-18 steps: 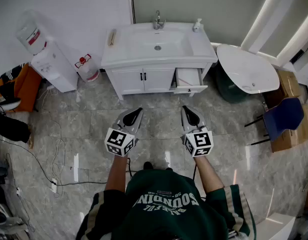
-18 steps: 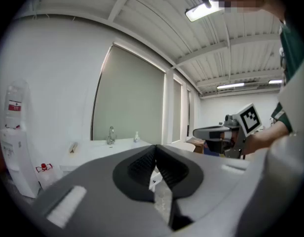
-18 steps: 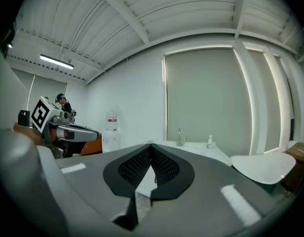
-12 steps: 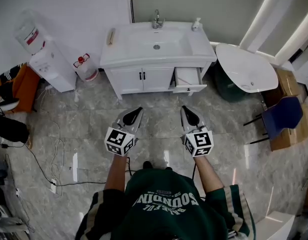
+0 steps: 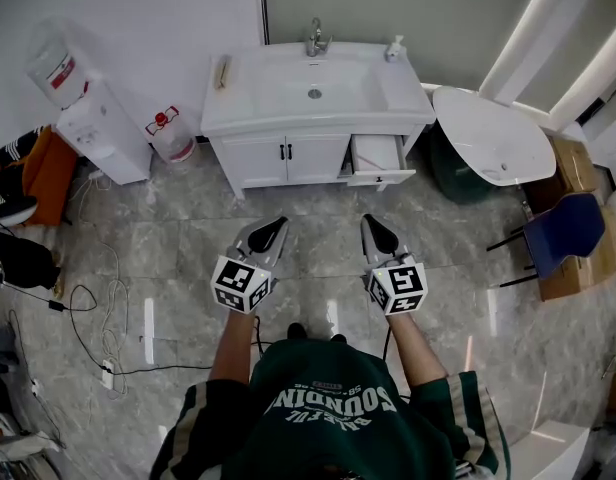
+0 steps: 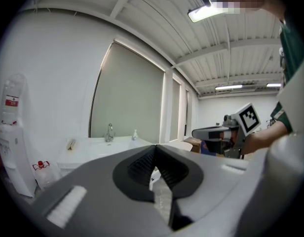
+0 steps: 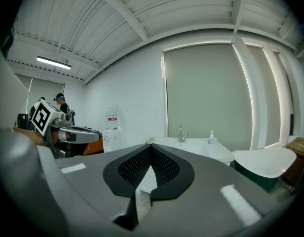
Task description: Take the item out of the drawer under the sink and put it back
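A white sink cabinet [image 5: 278, 158] stands against the far wall, with a basin and tap [image 5: 314, 38] on top. Its right-hand drawer [image 5: 378, 158] is pulled open; what lies inside cannot be made out. My left gripper [image 5: 279, 223] and right gripper [image 5: 369, 221] hover side by side over the tiled floor, well short of the cabinet. Both are shut with nothing between their tips. In the left gripper view the jaw tips [image 6: 154, 147] meet; in the right gripper view the tips [image 7: 150, 146] meet too, with the sink [image 7: 191, 143] far ahead.
A water dispenser [image 5: 93, 118] and a spare bottle [image 5: 171, 133] stand left of the cabinet. A round white table [image 5: 493, 138] and a blue chair [image 5: 568, 233] are to the right. Cables [image 5: 98, 308] trail over the floor at left. A soap bottle [image 5: 393, 50] sits on the basin.
Both grippers have stayed almost in place. The view has shifted only slightly; the cable at the left has moved a little.
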`<move>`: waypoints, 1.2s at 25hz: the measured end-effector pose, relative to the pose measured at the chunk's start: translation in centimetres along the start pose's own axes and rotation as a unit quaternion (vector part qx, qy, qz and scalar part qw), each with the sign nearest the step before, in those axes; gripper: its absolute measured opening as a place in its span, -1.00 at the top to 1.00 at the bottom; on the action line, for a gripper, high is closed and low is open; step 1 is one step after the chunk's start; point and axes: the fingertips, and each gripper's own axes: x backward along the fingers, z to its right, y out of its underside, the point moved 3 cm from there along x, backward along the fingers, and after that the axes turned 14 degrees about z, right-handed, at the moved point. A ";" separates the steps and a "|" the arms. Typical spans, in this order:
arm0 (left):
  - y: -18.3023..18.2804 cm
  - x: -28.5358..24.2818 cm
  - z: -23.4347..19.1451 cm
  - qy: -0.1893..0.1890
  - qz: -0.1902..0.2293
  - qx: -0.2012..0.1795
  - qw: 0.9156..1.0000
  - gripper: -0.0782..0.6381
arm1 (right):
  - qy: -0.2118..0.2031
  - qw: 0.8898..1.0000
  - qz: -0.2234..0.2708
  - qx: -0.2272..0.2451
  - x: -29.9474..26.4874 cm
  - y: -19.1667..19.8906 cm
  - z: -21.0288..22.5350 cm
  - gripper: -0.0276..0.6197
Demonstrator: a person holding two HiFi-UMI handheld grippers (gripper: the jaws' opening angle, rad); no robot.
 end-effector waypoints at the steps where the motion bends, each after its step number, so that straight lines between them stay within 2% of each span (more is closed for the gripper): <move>1: 0.1 0.0 -0.1 0.001 -0.001 0.001 1.000 0.64 | 0.001 1.000 -0.001 0.000 -0.1 0.1 -0.1 0.91; 18: 0.4 0.8 -2.9 0.026 -0.003 0.005 1.000 0.64 | 0.028 1.000 -0.005 0.000 -1.0 0.8 -2.2 0.91; 30: 1.1 -3.9 -5.0 0.038 -0.002 -0.004 0.999 0.64 | 0.049 0.999 0.004 -0.003 -4.3 1.6 2.3 0.91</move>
